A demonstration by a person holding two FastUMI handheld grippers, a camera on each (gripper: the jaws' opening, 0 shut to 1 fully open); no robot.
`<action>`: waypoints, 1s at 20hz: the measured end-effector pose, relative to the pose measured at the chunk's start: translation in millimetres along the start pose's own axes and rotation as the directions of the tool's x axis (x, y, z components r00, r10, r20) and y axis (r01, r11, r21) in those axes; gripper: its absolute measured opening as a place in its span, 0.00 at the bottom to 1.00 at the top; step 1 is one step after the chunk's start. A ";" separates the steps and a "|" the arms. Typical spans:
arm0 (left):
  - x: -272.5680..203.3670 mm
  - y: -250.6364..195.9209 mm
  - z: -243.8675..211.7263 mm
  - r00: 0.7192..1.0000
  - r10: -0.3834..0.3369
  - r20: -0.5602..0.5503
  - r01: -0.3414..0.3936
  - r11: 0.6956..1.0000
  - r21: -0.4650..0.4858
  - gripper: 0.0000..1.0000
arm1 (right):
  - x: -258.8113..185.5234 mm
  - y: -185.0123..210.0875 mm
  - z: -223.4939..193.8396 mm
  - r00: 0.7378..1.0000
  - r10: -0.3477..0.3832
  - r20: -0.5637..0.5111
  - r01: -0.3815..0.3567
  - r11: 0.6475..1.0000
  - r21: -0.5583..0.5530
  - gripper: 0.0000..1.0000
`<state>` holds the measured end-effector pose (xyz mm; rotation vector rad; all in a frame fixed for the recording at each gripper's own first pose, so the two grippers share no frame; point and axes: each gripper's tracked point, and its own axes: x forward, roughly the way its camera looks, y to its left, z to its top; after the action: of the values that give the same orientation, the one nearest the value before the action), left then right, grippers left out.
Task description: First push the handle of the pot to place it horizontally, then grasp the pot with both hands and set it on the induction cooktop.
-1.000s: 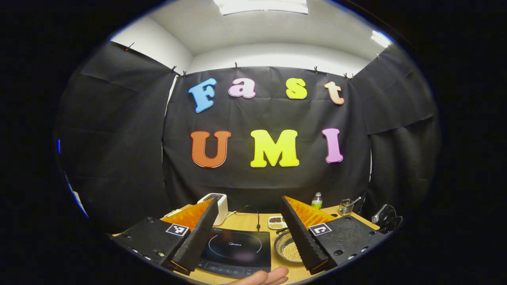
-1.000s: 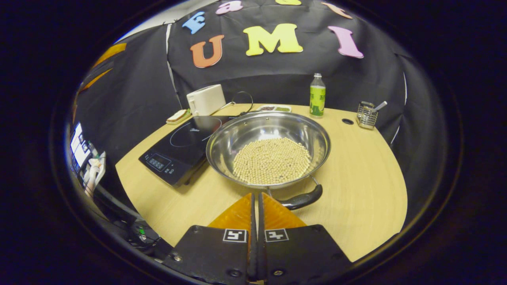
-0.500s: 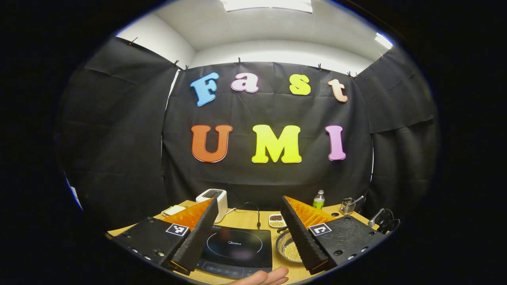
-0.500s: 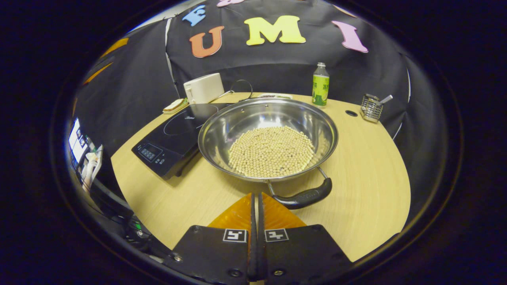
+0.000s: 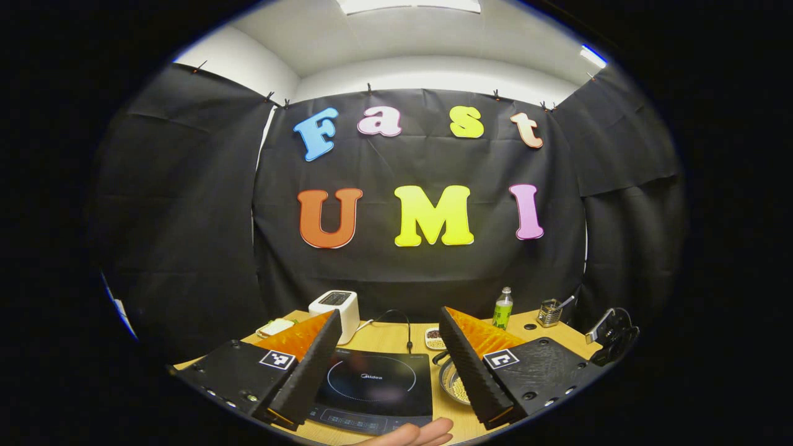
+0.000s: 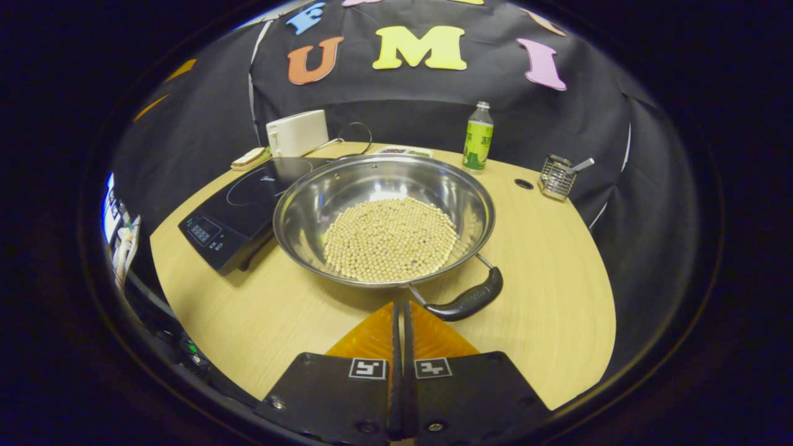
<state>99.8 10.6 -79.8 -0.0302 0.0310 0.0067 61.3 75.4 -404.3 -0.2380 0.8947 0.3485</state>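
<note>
A steel pot holding pale beans stands on the wooden table, touching the right side of the black induction cooktop. Its black loop handle points toward the near right. My right gripper is shut with nothing in it, its tips just short of the pot's near rim, left of the handle. In the left gripper view my left gripper is open and raised above the cooktop; the pot peeks out behind the right finger.
At the table's back stand a white toaster, a green bottle, a small tray of dishes and a wire utensil holder. A hand shows at the bottom of the left gripper view.
My right gripper has moved closer to the pot and drifted right, so the pot's handle now lies nearer its tips. The left gripper's view has tilted slightly down.
</note>
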 end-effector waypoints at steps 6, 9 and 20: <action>0.1 5.6 1.7 1.000 0.001 0.004 -0.001 1.000 -0.017 0.94 | 3.8 -16.7 3.6 0.999 -0.025 -0.034 0.026 1.000 0.017 0.04; -0.5 12.3 -0.4 1.000 0.008 -0.004 -0.009 1.000 -0.029 0.94 | 5.7 -26.7 3.3 0.997 -0.065 -0.049 0.065 0.998 0.001 0.04; 3.6 12.1 -14.4 0.999 0.001 -0.051 -0.003 0.999 -0.032 0.94 | 23.8 -71.8 12.6 0.991 -0.103 -0.080 0.104 0.994 0.010 0.04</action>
<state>102.9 22.3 -94.6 -0.0619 0.0822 0.0084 112.2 18.5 -411.5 -0.2855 0.9587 0.2372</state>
